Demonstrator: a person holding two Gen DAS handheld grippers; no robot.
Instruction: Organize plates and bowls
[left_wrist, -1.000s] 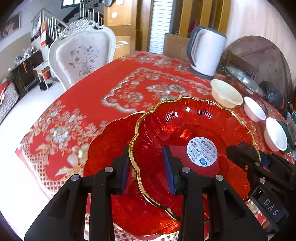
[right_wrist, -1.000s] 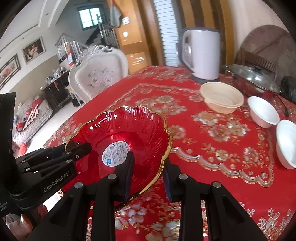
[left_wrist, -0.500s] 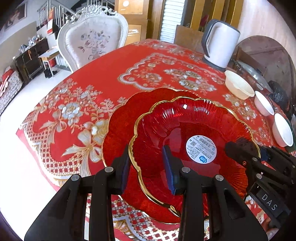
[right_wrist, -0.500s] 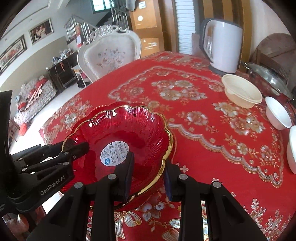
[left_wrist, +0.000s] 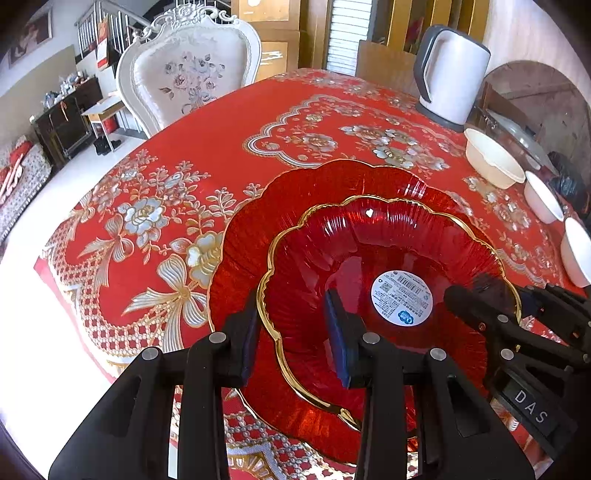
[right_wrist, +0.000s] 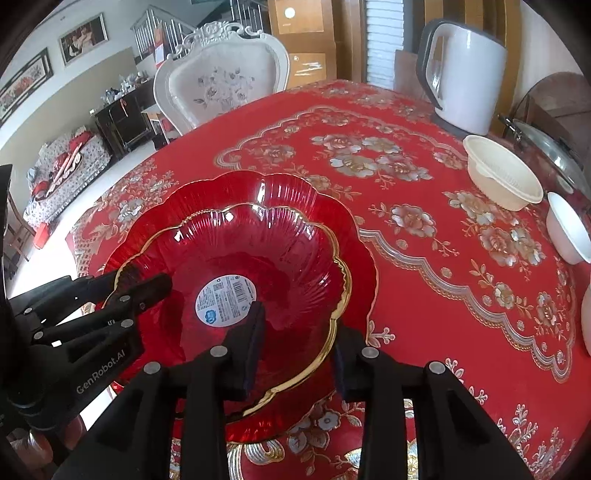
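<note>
The red bowl (left_wrist: 369, 258) with the gold rim sits inside the larger red plate (left_wrist: 251, 236) at the near edge of the counter (left_wrist: 229, 147). The left tongs (left_wrist: 295, 339) straddle the bowl's near rim, one finger inside, one outside; whether the pads press I cannot tell. The right tongs (right_wrist: 299, 347) straddle the opposite rim and have just been opening, with the rim between the pads, which look clear of it. Farther right stand a cream bowl (right_wrist: 502, 177) and two white bowls (right_wrist: 569, 232). Beyond them are a kettle (right_wrist: 465, 74) and a chair (right_wrist: 221, 85).
</note>
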